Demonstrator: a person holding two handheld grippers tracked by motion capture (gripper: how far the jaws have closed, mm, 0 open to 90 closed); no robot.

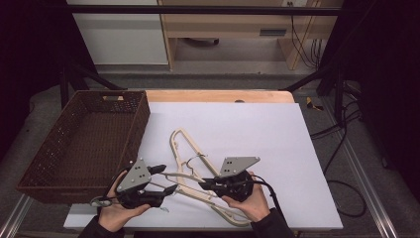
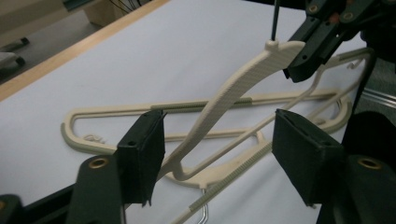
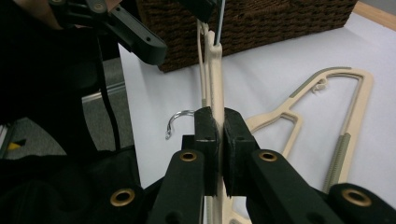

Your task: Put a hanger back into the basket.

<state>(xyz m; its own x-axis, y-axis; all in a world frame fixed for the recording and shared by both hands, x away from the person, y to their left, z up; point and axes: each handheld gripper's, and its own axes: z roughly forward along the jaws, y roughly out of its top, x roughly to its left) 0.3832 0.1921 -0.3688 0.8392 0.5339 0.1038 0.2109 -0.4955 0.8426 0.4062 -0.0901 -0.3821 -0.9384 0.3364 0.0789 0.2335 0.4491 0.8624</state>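
Note:
A cream plastic hanger (image 2: 233,84) is held tilted above the white board, and my right gripper (image 3: 217,126) is shut on it near its neck (image 3: 215,70). My left gripper (image 2: 219,149) stands open around the lower arm of the same hanger. That arm runs close by one pad, with a wide gap to the other. In the high view the left gripper (image 1: 167,178) and the right gripper (image 1: 203,184) face each other near the board's front edge. Other cream hangers (image 1: 181,144) lie flat beneath, one with a grey strip (image 2: 201,105).
A dark wicker basket (image 1: 84,144) stands at the left, overlapping the white board (image 1: 247,129). A metal hanger hook (image 3: 175,121) lies on the board near the front. A wooden table edge (image 1: 218,95) runs behind. Cables trail on the floor at the right.

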